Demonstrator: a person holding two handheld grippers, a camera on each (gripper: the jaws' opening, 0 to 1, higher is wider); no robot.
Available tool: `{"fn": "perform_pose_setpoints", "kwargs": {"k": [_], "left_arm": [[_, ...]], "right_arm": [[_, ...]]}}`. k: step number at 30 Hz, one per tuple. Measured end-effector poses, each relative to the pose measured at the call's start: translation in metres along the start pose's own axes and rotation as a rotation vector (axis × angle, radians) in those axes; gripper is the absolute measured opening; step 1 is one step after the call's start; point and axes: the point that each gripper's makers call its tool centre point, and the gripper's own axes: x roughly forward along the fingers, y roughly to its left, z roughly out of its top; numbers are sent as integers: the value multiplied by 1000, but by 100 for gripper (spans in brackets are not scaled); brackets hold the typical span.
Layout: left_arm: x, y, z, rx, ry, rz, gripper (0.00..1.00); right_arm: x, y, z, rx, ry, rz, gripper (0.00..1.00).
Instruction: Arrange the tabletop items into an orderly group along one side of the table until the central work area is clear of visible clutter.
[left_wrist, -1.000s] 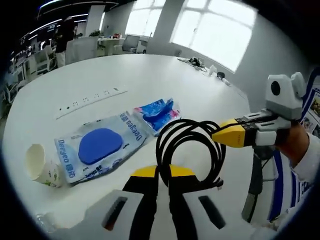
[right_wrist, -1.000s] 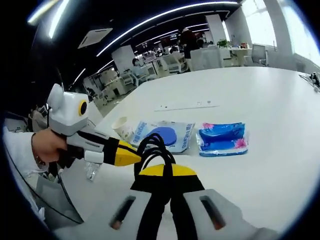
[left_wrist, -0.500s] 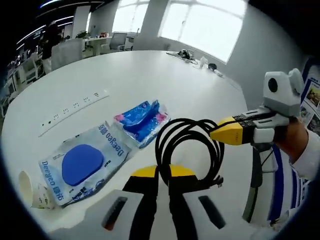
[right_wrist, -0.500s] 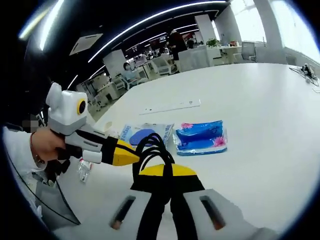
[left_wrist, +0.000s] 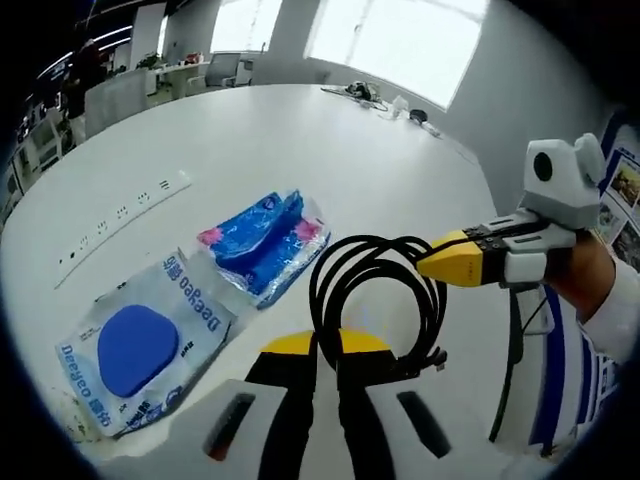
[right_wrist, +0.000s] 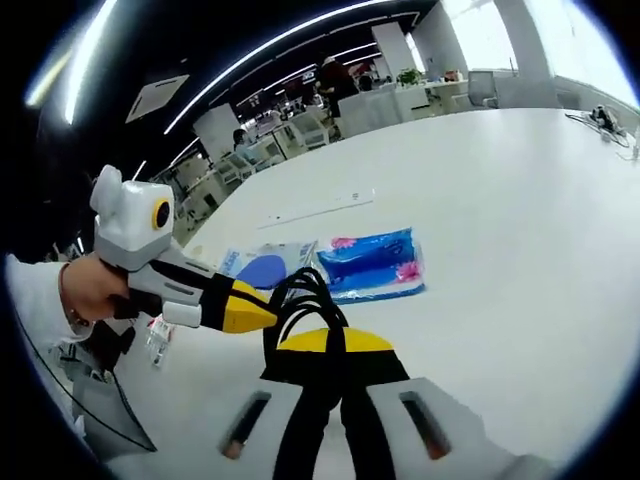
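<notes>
Two grippers pinch one black coiled cable (left_wrist: 378, 300) above the table (left_wrist: 330, 140): left gripper (left_wrist: 316, 345) at six o'clock, right gripper (left_wrist: 440, 265) at three. Light and floppy, likely; grip bundled loops. Pouches (left_wrist: 262, 240) lie toward ten o'clock.

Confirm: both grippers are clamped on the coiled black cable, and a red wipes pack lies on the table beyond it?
Not quite: the wipes pack is blue, as the left gripper view shows. Both the left gripper and right gripper do clamp the coiled black cable.
</notes>
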Motion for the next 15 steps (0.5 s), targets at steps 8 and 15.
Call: {"fn": "perform_pose_setpoints", "kwargs": {"k": [8,15], "left_arm": [[16,0,-6,-10,44,-9,4],[29,3,-11,-32,70,-15,3]], "right_arm": [[10,-17,-10,45,25,3,0],[23,-33,-18,63,46,5,0]]}}
